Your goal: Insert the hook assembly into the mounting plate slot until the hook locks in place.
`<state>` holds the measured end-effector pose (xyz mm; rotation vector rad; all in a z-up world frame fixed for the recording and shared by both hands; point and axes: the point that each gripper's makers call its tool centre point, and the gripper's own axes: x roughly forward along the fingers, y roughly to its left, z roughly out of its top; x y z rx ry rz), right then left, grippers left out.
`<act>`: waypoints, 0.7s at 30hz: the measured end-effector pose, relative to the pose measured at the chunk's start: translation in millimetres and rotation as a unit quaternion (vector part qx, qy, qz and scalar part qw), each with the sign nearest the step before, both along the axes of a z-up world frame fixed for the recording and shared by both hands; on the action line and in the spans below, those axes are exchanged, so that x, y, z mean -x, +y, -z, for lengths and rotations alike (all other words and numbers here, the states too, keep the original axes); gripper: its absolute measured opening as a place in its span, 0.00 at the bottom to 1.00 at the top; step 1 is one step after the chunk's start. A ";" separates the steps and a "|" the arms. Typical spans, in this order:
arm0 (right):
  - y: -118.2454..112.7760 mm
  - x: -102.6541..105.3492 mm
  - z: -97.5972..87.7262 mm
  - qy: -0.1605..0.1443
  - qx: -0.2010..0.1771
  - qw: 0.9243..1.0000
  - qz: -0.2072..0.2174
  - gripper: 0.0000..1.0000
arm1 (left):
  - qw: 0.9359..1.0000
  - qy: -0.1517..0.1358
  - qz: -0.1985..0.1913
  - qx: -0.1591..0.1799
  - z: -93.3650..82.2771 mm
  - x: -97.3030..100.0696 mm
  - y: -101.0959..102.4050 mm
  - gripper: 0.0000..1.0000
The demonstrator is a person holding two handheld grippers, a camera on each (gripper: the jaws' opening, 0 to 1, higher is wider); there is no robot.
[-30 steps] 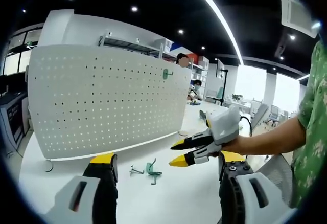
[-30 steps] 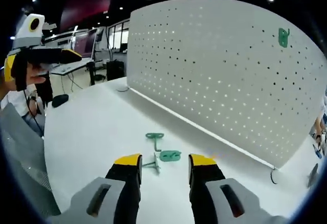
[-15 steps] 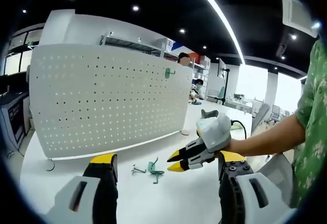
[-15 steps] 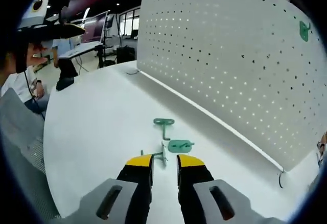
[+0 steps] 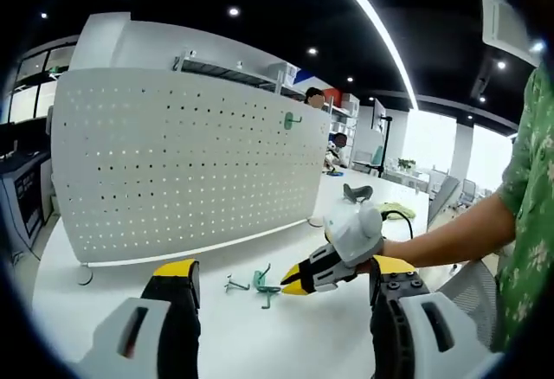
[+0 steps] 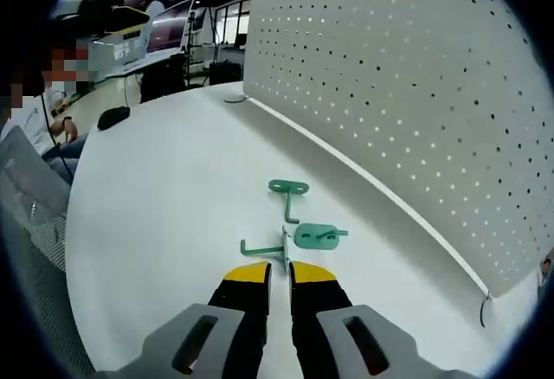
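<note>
Green hooks (image 6: 299, 223) flat on table, near upright pegboard (image 6: 415, 93).

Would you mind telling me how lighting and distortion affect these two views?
Left gripper view: bright windows wash out the far right, and the pegboard bows from fisheye. Right gripper view: even light, soft shadows under the green hooks, crisp focus.

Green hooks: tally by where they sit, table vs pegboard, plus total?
Green hooks lying on the table: 3, namely one by the right gripper jaws, one past it, one on the pegboard side
Green hook mounted on the pegboard: 1
Total: 4
</note>
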<state>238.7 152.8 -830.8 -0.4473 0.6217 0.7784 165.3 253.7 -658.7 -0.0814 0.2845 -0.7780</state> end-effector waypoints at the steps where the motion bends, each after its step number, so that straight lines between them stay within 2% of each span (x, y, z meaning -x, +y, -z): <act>1: 0.2 -0.6 0.9 0.000 0.002 1.000 -0.001 0.07 | 1.000 0.001 0.000 0.000 0.5 -0.1 0.1 0.82; 21: 1.1 -11.1 11.1 -0.005 0.028 1.000 -0.012 0.02 | 1.000 0.006 -0.001 0.000 3.3 -3.6 3.6 0.81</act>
